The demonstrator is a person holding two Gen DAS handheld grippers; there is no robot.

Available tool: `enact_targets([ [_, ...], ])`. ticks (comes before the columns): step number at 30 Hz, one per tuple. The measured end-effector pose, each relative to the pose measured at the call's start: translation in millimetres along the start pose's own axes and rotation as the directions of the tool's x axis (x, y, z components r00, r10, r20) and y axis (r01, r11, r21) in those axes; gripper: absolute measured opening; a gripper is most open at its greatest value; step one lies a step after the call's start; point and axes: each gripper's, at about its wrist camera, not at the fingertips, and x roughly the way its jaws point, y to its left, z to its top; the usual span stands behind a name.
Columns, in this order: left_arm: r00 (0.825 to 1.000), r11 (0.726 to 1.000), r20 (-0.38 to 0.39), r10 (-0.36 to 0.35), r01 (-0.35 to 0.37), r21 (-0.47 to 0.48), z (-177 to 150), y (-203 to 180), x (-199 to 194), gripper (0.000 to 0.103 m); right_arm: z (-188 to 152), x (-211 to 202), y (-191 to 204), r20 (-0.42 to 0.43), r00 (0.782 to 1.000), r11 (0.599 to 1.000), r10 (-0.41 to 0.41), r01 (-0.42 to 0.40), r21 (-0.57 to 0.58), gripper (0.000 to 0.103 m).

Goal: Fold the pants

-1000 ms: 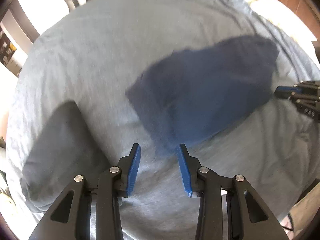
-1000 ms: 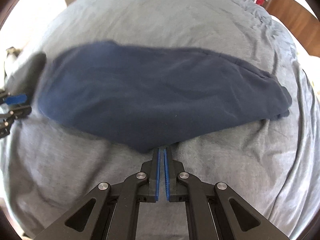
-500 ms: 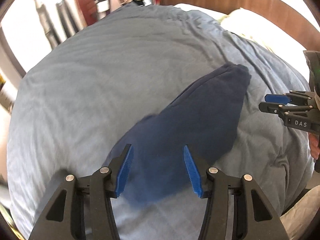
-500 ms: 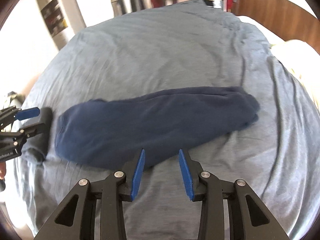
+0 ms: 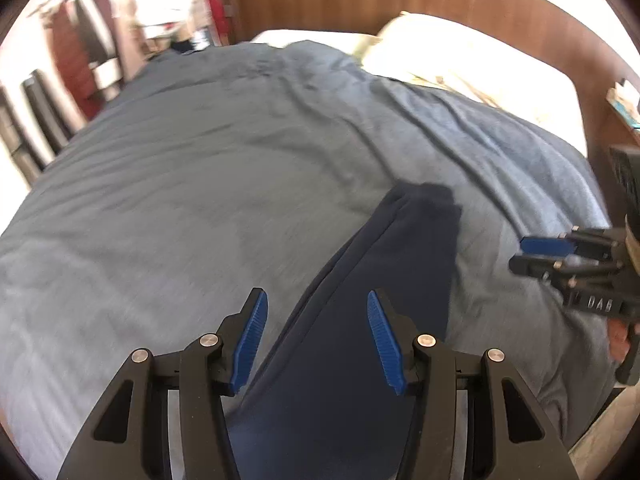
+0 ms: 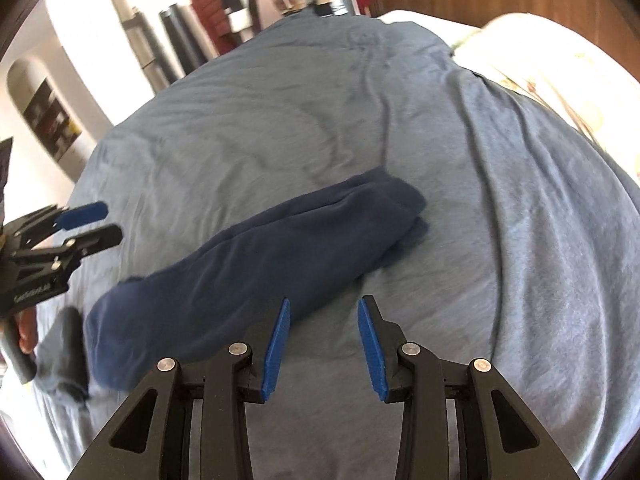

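The pants (image 6: pixel 256 264) lie folded lengthwise near the bed's (image 6: pixel 520 240) front edge. Left gripper (image 5: pixel 316 336) and right gripper (image 6: pixel 322 344): jaws partly open, empty. Risk: an off-centre grasp bunches the layers.

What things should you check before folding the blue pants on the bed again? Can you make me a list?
1. Dark navy fleece pants lying in one long strip on the bed: ok.
2. Grey-blue bedspread under them smooth enough: ok, only soft wrinkles.
3. Left tongs open and empty, pants beneath them: ok.
4. Right tongs open and empty, over bare bedspread beside the pants: ok.
5. Tongs well apart from each other: ok.
6. Pants edges lined up neatly: cannot tell, the near end is blurred.
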Motion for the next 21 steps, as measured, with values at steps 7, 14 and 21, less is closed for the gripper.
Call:
enact_targets([
  [7, 0.993, 0.989, -0.034, -0.112, 0.115, 0.097, 61.7, -16.1, 68.6, 0.049, 17.3, 21.6, -34.3, 0.018, 1.000, 0.994, -0.006, 0.005, 0.108, 0.037],
  [14, 0.986, 0.976, -0.083, -0.146, 0.157, 0.148, 96.1, -22.3, 140.0, 0.032, 30.6, 48.2, -63.8, 0.023, 0.999, 0.977, -0.049, 0.044, 0.207, 0.037],
  [21, 0.976, 0.956, -0.157, -0.151, 0.184, 0.230, 109.5, -26.8, 204.4, 0.021, 34.3, 73.4, -79.7, -0.003, 0.997, 0.953, -0.080, 0.078, 0.294, 0.037],
])
